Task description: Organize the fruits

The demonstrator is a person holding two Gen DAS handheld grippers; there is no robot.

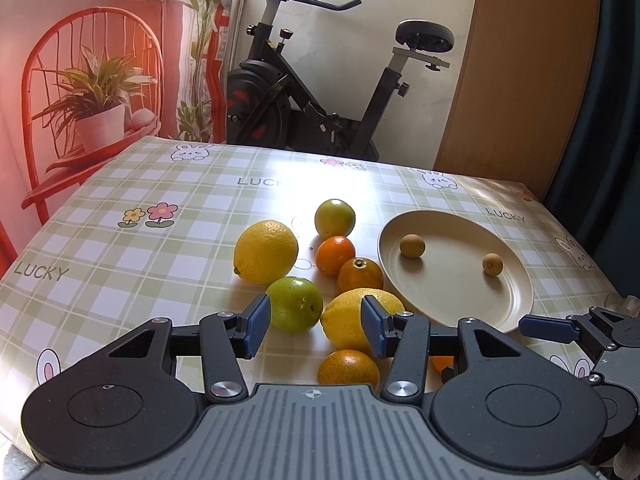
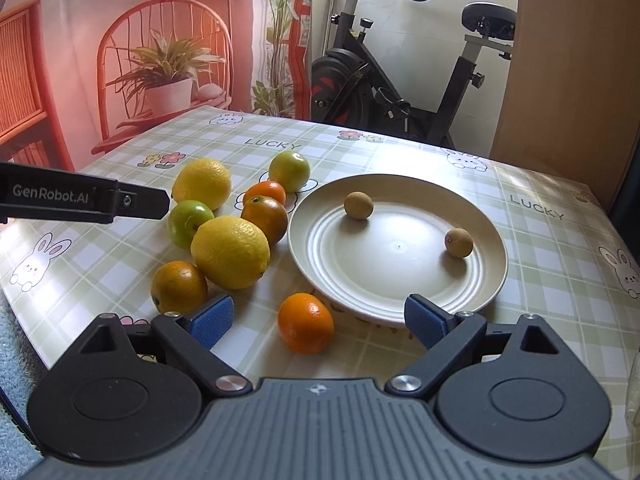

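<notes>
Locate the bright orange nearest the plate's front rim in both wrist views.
Left wrist: bright orange low right of centre, mostly hidden behind the left gripper's right finger.
Right wrist: low centre, ahead of the open right gripper.
Shared landmark: cream plate.

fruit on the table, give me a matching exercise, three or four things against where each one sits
Things:
1. small brown fruit
2. bright orange
3. near lemon
4. right hand-held gripper

Places:
A. on the cloth, touching a green fruit
B. on the plate
C. open, over the plate's near rim
D. alone on the cloth in front of the plate

Pairs: 1-B, 2-D, 3-A, 4-C
</notes>
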